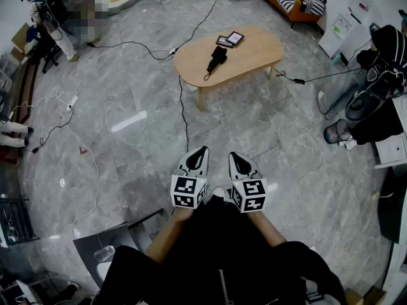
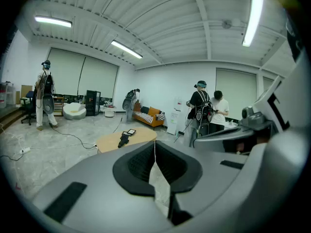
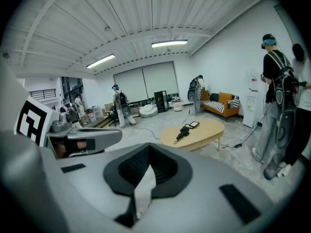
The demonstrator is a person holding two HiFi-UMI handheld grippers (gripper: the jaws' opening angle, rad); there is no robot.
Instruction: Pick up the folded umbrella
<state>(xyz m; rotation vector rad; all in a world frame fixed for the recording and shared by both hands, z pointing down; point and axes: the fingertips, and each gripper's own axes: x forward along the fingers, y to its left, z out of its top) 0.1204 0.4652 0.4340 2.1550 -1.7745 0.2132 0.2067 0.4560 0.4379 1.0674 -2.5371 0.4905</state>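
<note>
The folded umbrella (image 1: 217, 59) is black and stubby, with a thin strap loop trailing from its near end. It lies on the far oval wooden table (image 1: 257, 54), well apart from me. My left tongs (image 1: 203, 151) and right tongs (image 1: 233, 156) are clenched on nothing.

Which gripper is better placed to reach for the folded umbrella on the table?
Left, narrowly. Both are shut, empty, side by side, far short of the table. The folded umbrella points back almost straight at the left gripper; the right gripper sits slightly off that line.
</note>
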